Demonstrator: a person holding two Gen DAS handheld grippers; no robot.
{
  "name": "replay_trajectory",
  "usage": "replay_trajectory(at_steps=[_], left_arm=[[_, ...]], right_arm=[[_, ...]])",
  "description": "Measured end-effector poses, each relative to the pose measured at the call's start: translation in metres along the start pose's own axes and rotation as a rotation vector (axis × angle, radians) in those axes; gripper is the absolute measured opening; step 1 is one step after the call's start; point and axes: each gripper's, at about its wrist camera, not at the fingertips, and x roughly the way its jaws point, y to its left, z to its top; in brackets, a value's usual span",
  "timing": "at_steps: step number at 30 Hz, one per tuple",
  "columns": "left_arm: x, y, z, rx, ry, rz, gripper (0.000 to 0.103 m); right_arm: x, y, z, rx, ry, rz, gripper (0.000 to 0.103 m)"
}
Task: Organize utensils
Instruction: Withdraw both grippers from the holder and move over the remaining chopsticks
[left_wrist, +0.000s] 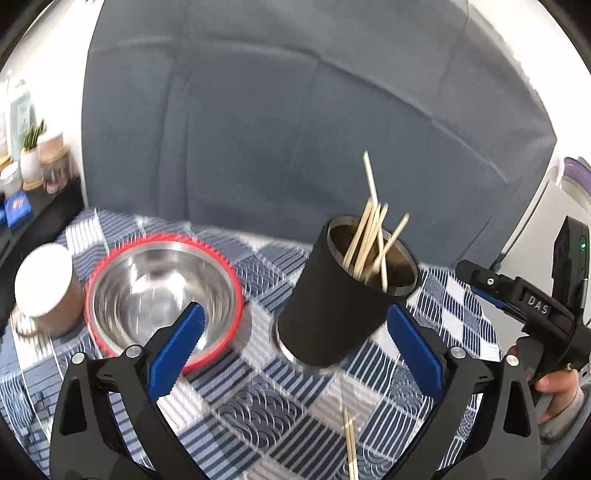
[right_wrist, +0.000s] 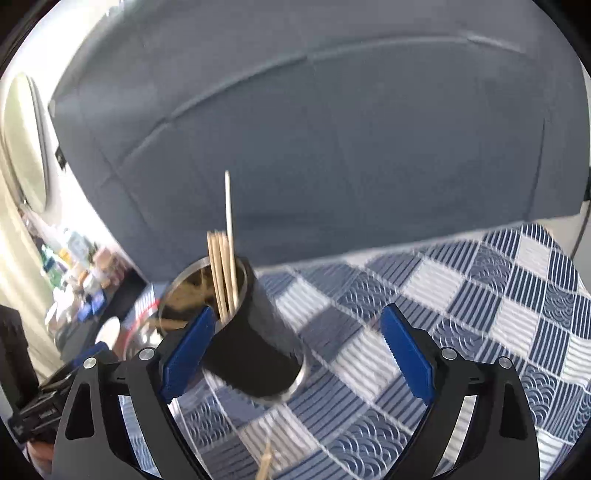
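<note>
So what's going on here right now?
Both grippers, left and right, are open and hold nothing. A black cup stands on the checked tablecloth with wooden sticks already in it. More sticks lie on the cloth near the left jaws. A steel bowl and a paper cup sit to the left. The frames are blurred by motion.

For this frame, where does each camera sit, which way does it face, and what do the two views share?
Left wrist: on the left gripper, facing the sofa across the table; shows its open blue fingers, the steel bowl, paper cup, and the right gripper.
Right wrist: on the right gripper, also facing the sofa; shows its open fingers.
Shared: black cup of sticks, checkered tablecloth.
</note>
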Motion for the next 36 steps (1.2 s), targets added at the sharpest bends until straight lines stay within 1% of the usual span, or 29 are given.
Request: replay_trajectory(at_steps=[8, 12, 15, 18, 22, 25, 28, 30, 33, 36], left_arm=[[0.017, -0.001, -0.055, -0.039, 0.150, 0.044, 0.097], [0.025, -0.008, -0.084, -0.043, 0.233, 0.049, 0.097], [0.029, -0.013, -0.100, -0.037, 0.275, 0.064, 0.097], [0.035, -0.018, -0.113, -0.032, 0.315, 0.077, 0.097], [0.045, -0.026, -0.126, 0.017, 0.363, 0.114, 0.097], [0.051, -0.032, -0.130, 0.046, 0.400, 0.117, 0.097], [0.058, -0.037, -0.134, 0.090, 0.414, 0.151, 0.097], [0.063, -0.037, -0.136, 0.095, 0.433, 0.161, 0.097], [0.065, -0.038, -0.136, 0.117, 0.433, 0.179, 0.097], [0.072, -0.043, -0.137, 0.158, 0.439, 0.208, 0.097]], right_arm=[[-0.001, -0.025, -0.040, 0.002, 0.113, -0.035, 0.088], [0.000, -0.038, -0.057, 0.020, 0.164, -0.036, 0.088], [0.002, -0.044, -0.067, 0.019, 0.203, -0.034, 0.088], [0.001, -0.049, -0.075, 0.020, 0.216, -0.032, 0.088], [0.000, -0.054, -0.084, 0.018, 0.235, -0.031, 0.088], [0.001, -0.058, -0.088, 0.013, 0.248, -0.025, 0.088], [0.002, -0.062, -0.092, 0.019, 0.265, -0.008, 0.088], [0.002, -0.064, -0.094, 0.017, 0.270, -0.006, 0.088], [0.000, -0.070, -0.096, 0.011, 0.259, -0.018, 0.088], [0.001, -0.079, -0.097, 0.041, 0.263, -0.017, 0.088]])
